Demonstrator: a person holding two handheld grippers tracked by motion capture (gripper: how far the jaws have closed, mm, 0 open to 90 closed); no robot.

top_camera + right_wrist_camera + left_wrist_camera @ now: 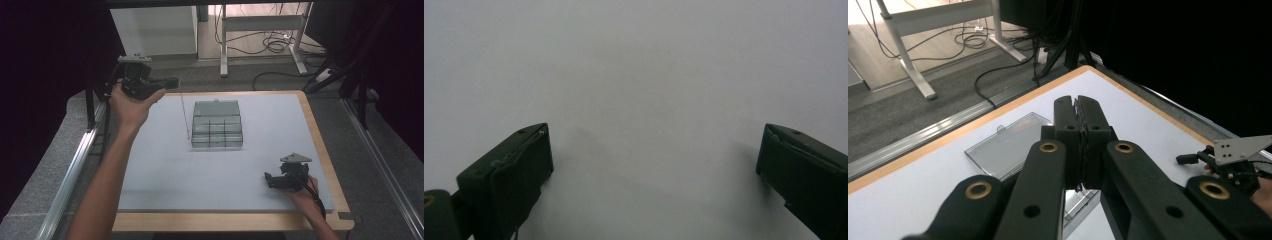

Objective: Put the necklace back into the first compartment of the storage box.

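Clear plastic, the compartment box (217, 124) sits mid-table with its lid already swung open; the left gripper (170, 82), beyond the box's far-left corner, has its fingers pinched shut on a thin cord (184, 115) hanging toward the box, while the right gripper (267, 180), nearer than the box, rests wide open and empty, so filling or closing is likely left.

Clear, grey-tinted plastic compartment box (217, 125) on a pale grey-white table mat (165, 175) with a light wood rim. Matte black two-jaw grippers, left (172, 82) and right (267, 180), brass-coloured rivets on the links.
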